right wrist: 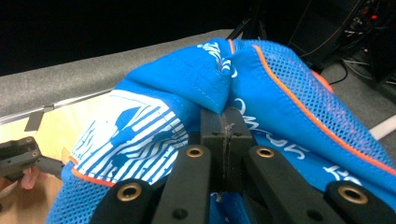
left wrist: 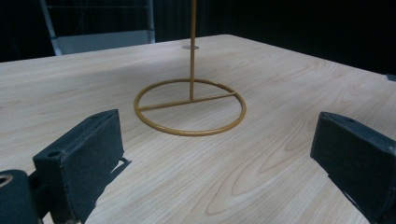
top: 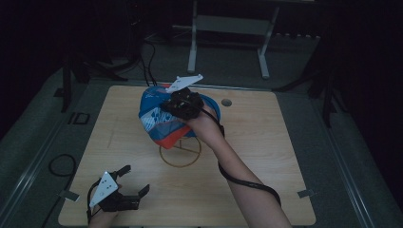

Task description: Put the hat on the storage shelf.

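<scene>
Cap (top: 161, 118) in blue mesh with orange piping and a white striped panel is hanging at the frame centre, above the gold wire stand (top: 180, 152). Your right gripper (right wrist: 224, 126) is pinching its fabric, jaws pressed together. White letters are showing, but I cannot read them. Your left gripper (top: 130, 183) is resting spread, lower left.

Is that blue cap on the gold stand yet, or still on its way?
Still on its way. The right gripper is shut on the cap, holding it above the stand. Seating it on the post is left. The left gripper rests open near the table edge.
</scene>
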A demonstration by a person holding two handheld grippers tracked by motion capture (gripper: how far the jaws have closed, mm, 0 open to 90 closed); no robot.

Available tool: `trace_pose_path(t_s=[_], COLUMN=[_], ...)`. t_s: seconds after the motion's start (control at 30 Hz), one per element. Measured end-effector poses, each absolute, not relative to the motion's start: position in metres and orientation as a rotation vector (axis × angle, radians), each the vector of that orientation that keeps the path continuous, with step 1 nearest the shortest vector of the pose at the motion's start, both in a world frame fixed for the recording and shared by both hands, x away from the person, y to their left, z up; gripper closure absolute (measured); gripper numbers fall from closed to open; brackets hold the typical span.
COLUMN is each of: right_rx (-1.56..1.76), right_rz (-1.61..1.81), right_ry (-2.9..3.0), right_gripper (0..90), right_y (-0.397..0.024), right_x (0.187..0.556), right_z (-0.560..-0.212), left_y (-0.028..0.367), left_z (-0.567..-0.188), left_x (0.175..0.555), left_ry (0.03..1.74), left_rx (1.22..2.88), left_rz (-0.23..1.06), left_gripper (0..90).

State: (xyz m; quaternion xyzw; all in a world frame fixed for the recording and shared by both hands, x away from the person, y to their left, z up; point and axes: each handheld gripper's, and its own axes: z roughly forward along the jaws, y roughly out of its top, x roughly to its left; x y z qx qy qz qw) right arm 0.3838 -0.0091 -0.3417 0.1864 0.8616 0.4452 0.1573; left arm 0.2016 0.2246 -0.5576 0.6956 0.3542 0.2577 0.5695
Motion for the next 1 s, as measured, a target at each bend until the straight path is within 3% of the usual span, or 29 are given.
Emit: trace_pose_path(t_s=[0.5, 0.6, 0.83, 1.0], right_rx=[0.492, 0.518, 0.523, 0.566], right_rz=[1.231, 1.284, 1.369, 1.441], right_ry=[2.524, 2.515, 2.461, 2.422], right_gripper=[89.2, 86.7, 71.6, 70.5], right_y=[-0.005, -0.011, -0.025, -0.046], right_x=[0.381, 0.384, 0.377, 0.378], right_z=[-0.350, -0.351, -0.343, -0.339], left_y=[0.225, 0.225, 0.226, 0.226], left_z=[-0.558, -0.559, -0.559, -0.559], left_x=[0.202, 0.202, 0.202, 0.202], left_ry=[0.837, 0.840, 0.843, 0.851], left_rx=[1.626, 1.630, 1.627, 1.613], left_rz=[0.600, 0.597, 0.594, 0.587], left_gripper=[2.8, 2.8, 2.8, 2.8])
